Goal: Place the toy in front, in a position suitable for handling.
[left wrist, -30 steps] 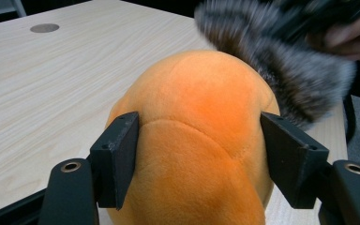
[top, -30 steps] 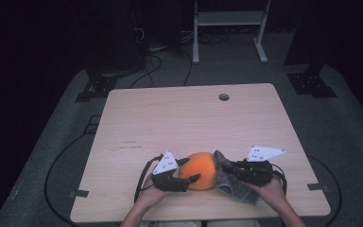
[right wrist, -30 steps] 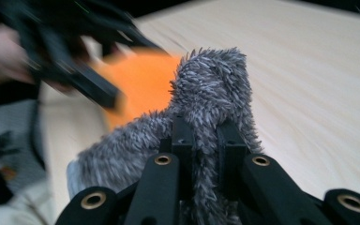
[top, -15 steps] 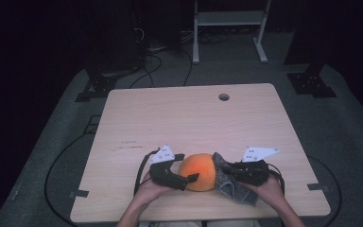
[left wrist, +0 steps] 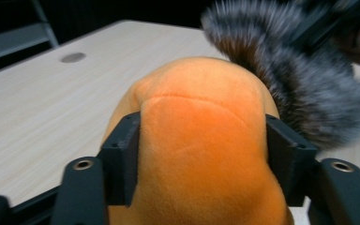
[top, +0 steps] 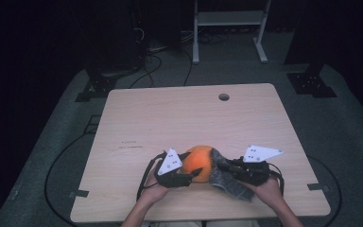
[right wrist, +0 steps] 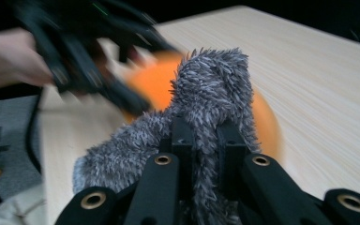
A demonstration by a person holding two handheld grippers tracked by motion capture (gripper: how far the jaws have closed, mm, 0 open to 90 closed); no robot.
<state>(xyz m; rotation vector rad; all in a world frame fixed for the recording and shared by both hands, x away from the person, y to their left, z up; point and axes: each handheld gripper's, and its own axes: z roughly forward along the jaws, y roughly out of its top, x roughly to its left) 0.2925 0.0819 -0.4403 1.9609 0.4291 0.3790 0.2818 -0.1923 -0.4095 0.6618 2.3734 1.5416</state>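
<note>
Count: 1 orange plush ball (top: 199, 161), 1 grey furry cloth (top: 229, 182), 2 grippers, 2 hands and 1 wooden table (top: 184, 118) with 1 round hole (top: 224, 97) toward its upper right.

The orange plush ball sits in the lower middle of the high view, near the table's front edge. The grey furry cloth lies against its right side and trails toward the lower right.

The left gripper (top: 191, 174) is at the ball's lower left. In the left gripper view its jaws have just been closing and now press on the orange plush ball (left wrist: 201, 140), 1 pad (left wrist: 124, 157) on each flank, denting the fabric. The ball's lower part is cut off by the bottom edge of that view.

The right gripper (top: 222, 166) is at the lower right of the high view. In the right gripper view its jaws stand narrow, pinching a fold of the grey furry cloth (right wrist: 211, 108) between them. The cloth rises up the centre of that frame and covers most of the ball (right wrist: 154, 84) behind it.

Hard to make out: the left gripper in the upper left of the right gripper view is blurred, and the top right corner of the left gripper view is smeared. The forearms are cut off at the bottom of the high view. The floor beyond the table is dark.
</note>
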